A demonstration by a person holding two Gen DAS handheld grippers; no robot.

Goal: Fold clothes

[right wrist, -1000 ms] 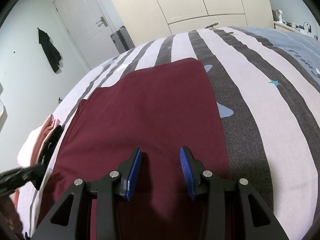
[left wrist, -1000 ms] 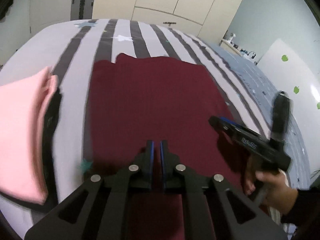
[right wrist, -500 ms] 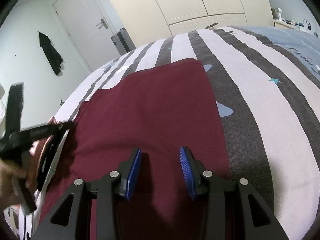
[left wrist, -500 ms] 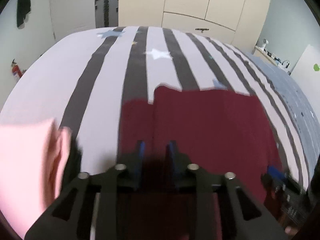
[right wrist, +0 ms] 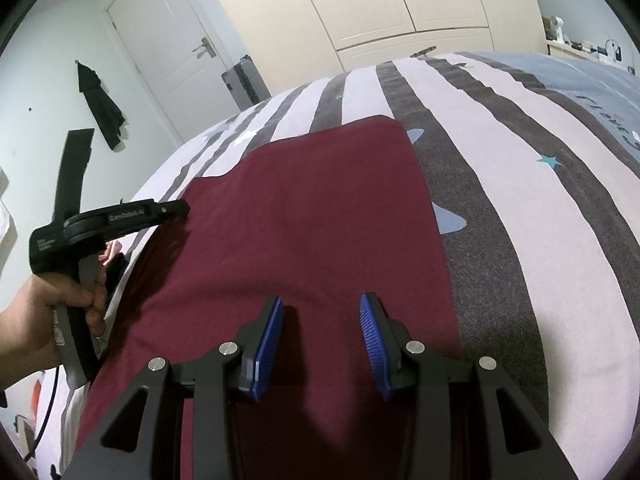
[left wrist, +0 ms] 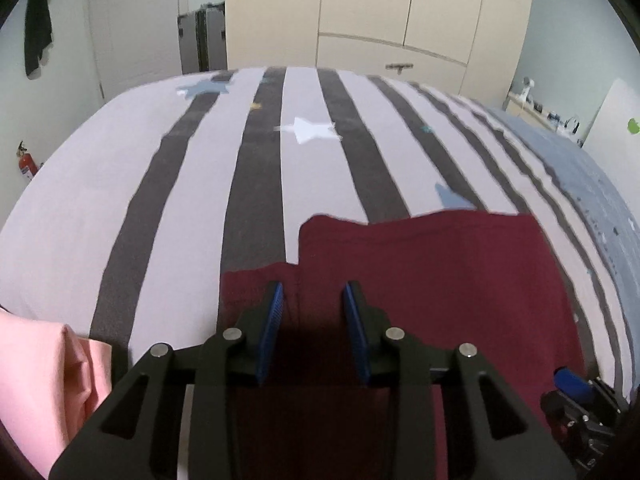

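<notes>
A maroon garment [left wrist: 440, 280] [right wrist: 300, 220] lies flat on the striped bed cover [left wrist: 192, 208] [right wrist: 520, 208]. My left gripper [left wrist: 312, 292] hovers over the garment's far left part, by a stepped edge. Its blue pads [left wrist: 274, 316] stand apart with nothing pressed between them. The right wrist view shows that gripper [right wrist: 176, 210] from the side, held by a hand [right wrist: 48, 308]. My right gripper [right wrist: 322, 304] stands open low over the near right part of the garment, gripping nothing. Its body [left wrist: 576, 396] shows at the bottom right of the left wrist view.
Folded pink clothes [left wrist: 44, 380] lie on the bed's left side. Beyond the bed stand a cream wardrobe [left wrist: 400, 12], a white door [right wrist: 168, 48] and a grey suitcase [left wrist: 202, 40]. A dark garment [right wrist: 102, 108] hangs on the left wall.
My left gripper has moved forward to the garment's far left part, and its jaws have gone from shut to apart. The right gripper has stayed where it was.
</notes>
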